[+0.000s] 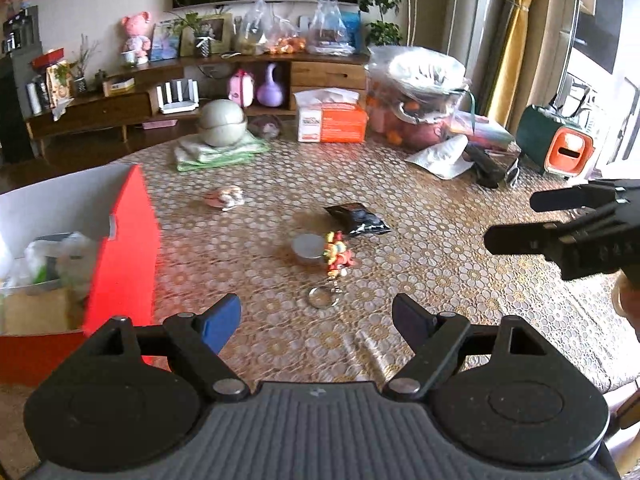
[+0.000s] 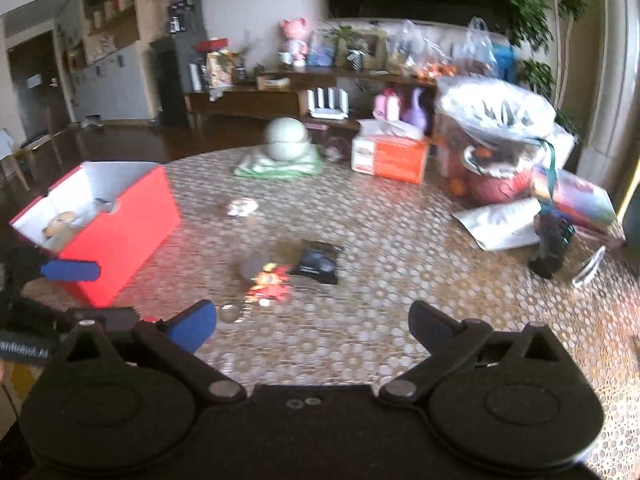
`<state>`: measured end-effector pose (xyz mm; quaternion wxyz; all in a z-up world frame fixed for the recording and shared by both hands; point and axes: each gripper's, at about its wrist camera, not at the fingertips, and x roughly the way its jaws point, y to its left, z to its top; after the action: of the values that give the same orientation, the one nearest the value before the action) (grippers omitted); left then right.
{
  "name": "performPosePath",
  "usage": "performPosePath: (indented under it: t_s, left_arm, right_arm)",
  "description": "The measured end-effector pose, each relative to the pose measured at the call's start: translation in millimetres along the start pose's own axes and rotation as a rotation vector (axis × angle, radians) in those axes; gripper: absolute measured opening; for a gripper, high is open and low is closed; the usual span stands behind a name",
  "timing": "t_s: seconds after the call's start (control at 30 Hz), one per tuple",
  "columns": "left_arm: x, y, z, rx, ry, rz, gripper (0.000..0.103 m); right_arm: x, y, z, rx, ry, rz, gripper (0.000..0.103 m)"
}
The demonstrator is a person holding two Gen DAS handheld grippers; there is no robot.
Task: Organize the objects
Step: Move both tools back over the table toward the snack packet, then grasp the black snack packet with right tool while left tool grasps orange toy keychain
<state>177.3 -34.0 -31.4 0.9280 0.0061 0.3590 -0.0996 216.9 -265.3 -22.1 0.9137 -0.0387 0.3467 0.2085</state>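
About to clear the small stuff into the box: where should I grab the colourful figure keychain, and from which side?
Grip the keychain across its figure body, coming from above. It lies flat, and its far end leans against the round tin, so a low approach from there looks blocked. The flat metal ring probably gives the open left gripper little to pinch.

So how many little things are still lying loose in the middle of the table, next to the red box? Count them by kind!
Round metal tin: 1
Colourful keychain with a ring: 1
Black snack packet: 1
Small pink and white toy: 1
Total: 4

The red box already holds some things. Both hand-held grippers are open and hold nothing.
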Motion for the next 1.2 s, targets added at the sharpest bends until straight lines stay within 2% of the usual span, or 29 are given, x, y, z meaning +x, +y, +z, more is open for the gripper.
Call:
performPosePath:
  t_s: [0.3,0.7,1.1,1.17,1.2]
  left_arm:
    - [53,-13,0,-0.002,0.030,-0.005,0.083]
    - [118,-13,6,-0.039,0.071,-0.038,0.083]
    - [140,-18,10,-0.023,0.009,-0.002,0.083]
    - [142,-20,10,-0.011,0.004,0.000,0.077]
    - [143,-22,10,-0.003,0.007,-0.002,0.067]
  right_arm:
    - [46,-28,9,0.067,0.045,-0.028,0.099]
    - [109,-39,29,0.092,0.096,-0.025,0.094]
    - [164,-31,40,0.142,0.146,-0.004,0.082]
    - [170,-28,39,0.145,0.155,0.002,0.079]
    - [173,-27,38,0.145,0.159,0.004,0.078]
